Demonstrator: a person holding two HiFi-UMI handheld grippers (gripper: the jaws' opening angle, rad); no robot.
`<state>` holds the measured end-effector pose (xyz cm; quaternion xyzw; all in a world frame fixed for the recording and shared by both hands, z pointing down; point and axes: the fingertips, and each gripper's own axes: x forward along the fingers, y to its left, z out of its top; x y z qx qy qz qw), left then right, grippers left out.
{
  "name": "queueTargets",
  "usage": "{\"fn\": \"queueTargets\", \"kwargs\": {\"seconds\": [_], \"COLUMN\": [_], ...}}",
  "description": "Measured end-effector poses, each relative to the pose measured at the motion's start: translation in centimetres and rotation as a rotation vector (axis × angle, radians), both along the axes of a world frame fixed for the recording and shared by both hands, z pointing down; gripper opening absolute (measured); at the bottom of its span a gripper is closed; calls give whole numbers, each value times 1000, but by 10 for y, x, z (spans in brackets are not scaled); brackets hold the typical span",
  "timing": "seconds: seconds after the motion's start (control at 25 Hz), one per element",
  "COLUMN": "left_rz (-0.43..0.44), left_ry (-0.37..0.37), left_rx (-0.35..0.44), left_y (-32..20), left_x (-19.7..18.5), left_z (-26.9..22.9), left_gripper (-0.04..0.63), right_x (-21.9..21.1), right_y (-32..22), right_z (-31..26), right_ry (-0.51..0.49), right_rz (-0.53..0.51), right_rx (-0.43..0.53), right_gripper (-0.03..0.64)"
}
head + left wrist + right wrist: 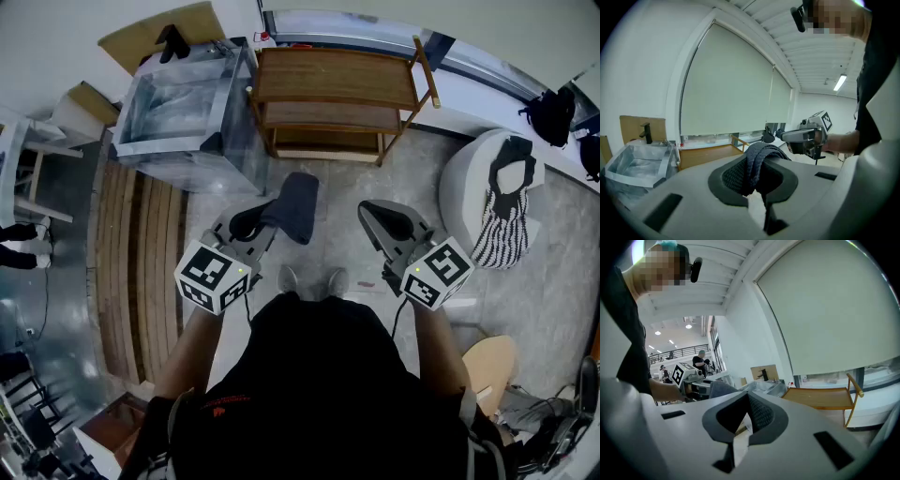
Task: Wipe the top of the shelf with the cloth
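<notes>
Left gripper (265, 222): jaws clamped on one end of the dark grey-blue cloth (296, 205). The rest of the cloth hangs free off the far side of the tips. My read: pinching it by the edge leaves a loose flap to drag flat over a surface.

Right gripper (377, 218): jaws pressed together with nothing between them. It's level with the left gripper, off to its right and well apart from it. It looks like the spare hand and has no job yet.

The three-tier brown wooden shelf with raised side rails (333, 80) is at the far side, against the window wall, well apart from both grippers. Its top board is bare. The cloth is in the air over the floor and isn't touching the shelf, so wiping hasn't started, going by position.

Both grippers point toward the shelf, and each gripper view shows its top board ahead. That suggests an approach stance.

The clear plastic-wrapped sink unit with a black tap (187, 112) stands just left of the shelf. Judgement: its corner near the shelf's left rail is what could get clipped on a wide left-to-right sweep.

Next step needs a walk-in, then lowering the cloth onto the top board.
</notes>
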<state>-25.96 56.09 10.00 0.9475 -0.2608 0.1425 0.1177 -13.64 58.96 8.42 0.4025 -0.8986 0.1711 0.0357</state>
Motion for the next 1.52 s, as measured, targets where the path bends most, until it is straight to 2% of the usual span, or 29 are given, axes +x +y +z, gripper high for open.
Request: {"fn": "queueTargets", "kwargs": {"seconds": [0.84, 1.16, 1.52], "left_rz": [-76, -79, -67], "left_ry": [-12, 1, 0], "left_rx": [29, 37, 43], "left_y": [23, 4, -40], "left_x": [84, 100, 103], "left_z": [7, 5, 15], "left_gripper": [43, 43, 43], "right_x": [100, 110, 109], "right_y": [25, 11, -27], "right_z": [10, 12, 20], "right_ry": [-44, -51, -37], "right_rz": [-18, -31, -79], "right_rx": [16, 13, 16], "right_gripper": [5, 5, 5]}}
